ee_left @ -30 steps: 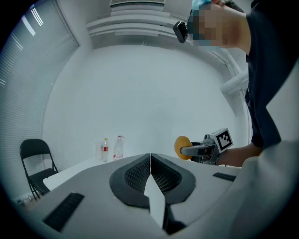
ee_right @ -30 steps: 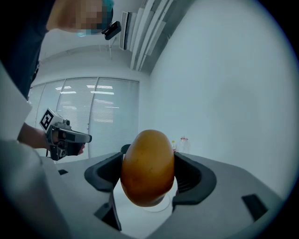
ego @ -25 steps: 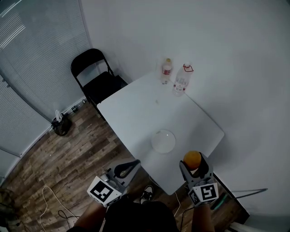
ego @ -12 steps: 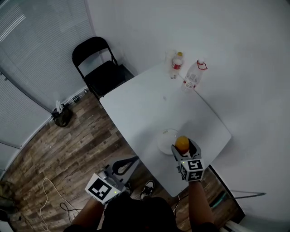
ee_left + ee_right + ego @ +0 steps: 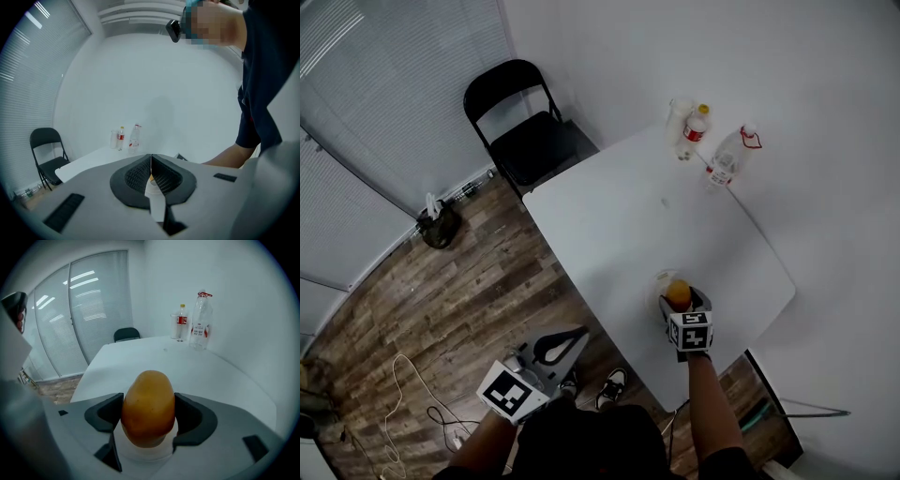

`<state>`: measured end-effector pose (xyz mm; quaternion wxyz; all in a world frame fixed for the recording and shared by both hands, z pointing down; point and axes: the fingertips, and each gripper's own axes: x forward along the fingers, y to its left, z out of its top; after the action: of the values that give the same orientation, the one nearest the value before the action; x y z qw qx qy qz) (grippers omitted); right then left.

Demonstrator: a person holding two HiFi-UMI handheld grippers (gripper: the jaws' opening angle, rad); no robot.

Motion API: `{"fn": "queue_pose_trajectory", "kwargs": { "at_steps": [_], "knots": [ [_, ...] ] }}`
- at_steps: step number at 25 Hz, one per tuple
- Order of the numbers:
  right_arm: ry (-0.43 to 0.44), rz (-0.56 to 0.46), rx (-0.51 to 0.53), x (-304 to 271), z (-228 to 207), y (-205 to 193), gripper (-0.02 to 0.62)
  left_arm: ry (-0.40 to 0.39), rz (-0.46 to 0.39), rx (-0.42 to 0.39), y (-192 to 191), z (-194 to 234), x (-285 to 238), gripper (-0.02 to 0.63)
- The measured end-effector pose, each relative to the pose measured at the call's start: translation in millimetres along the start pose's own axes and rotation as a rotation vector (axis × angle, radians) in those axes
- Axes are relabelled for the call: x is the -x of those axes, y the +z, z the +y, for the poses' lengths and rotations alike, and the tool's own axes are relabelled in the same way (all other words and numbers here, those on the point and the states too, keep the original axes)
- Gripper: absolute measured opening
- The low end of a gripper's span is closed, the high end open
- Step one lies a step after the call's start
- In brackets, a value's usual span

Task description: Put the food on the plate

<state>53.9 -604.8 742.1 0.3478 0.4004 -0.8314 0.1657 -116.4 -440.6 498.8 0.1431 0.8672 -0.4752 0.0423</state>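
Observation:
My right gripper (image 5: 679, 298) (image 5: 148, 414) is shut on an orange-brown, egg-shaped piece of food (image 5: 678, 293) (image 5: 148, 406). It hangs right over the small white plate (image 5: 662, 278) (image 5: 140, 453), most of which it hides. The plate lies near the front edge of the white table (image 5: 619, 225). My left gripper (image 5: 565, 345) (image 5: 151, 172) is shut and empty, held low off the table's front left corner, above the wooden floor.
Two plastic bottles (image 5: 697, 128) (image 5: 727, 161) and a clear cup (image 5: 679, 118) stand at the table's far corner by the wall. A black folding chair (image 5: 523, 127) is at the far left end. Cables (image 5: 403, 394) lie on the floor; window blinds (image 5: 375, 103) run along the left.
My right gripper has carried the food forward and left from the table's front right edge to over the plate. The left gripper has stayed put.

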Motion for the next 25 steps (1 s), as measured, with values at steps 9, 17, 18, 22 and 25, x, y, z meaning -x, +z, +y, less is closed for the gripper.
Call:
{"fn": "queue_pose_trajectory", "kwargs": {
  "at_steps": [9, 17, 18, 22, 25],
  "knots": [
    [-0.002, 0.041, 0.044, -16, 9, -6, 0.352, 0.007, 0.007, 0.025, -6, 6, 9, 0.023],
    [-0.040, -0.101, 0.025, 24, 12, 34, 0.371, -0.027, 0.003, 0.006, -4, -3, 27, 0.023],
    [-0.046, -0.136, 0.025, 36, 15, 43, 0.371, -0.029, 0.002, -0.001, -3, -4, 30, 0.023],
    [-0.063, -0.280, 0.032, 93, 26, 77, 0.370, -0.035, -0.017, -0.029, 7, -6, 40, 0.023],
    [-0.060, -0.390, 0.025, 144, 39, 101, 0.354, -0.050, -0.046, -0.052, 21, -10, 46, 0.023]
  ]
}}
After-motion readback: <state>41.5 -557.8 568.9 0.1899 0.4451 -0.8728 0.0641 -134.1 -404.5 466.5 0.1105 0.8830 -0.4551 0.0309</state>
